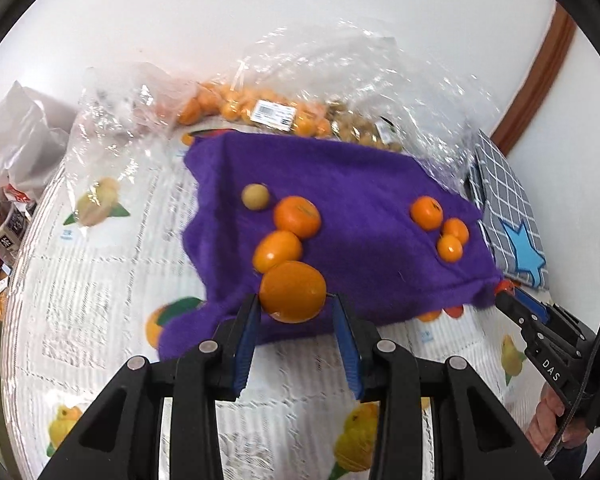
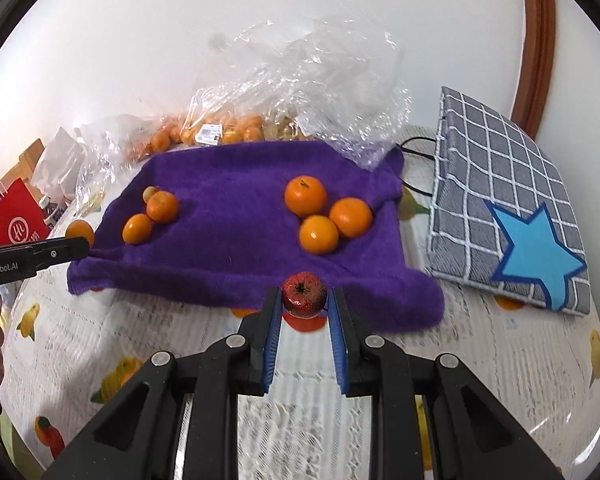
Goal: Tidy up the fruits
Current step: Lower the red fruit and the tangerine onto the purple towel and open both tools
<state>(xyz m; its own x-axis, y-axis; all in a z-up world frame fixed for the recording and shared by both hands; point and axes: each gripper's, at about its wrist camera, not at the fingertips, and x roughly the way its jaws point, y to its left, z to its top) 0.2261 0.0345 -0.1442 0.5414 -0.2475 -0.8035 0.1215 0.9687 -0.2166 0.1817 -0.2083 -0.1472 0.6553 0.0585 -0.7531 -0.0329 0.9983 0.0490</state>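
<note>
My left claw (image 1: 293, 300) grips a large orange (image 1: 293, 297) at lower centre of its view, over the near edge of the purple towel (image 1: 360, 188). My right claw (image 2: 304, 300) is clamped on a small red fruit (image 2: 304, 294) at the towel's front edge. Three oranges (image 2: 327, 214) cluster centre-right on the towel, two more (image 2: 152, 218) centre-left, bagged fruit (image 2: 220, 130) behind on the surface (image 2: 100, 344).

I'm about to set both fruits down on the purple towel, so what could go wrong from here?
The orange in the left gripper hangs right beside the pair of oranges on the towel; lowering it could knock them rolling. The red fruit in the right gripper is over the towel's near edge, so it might roll off onto the tablecloth.
</note>
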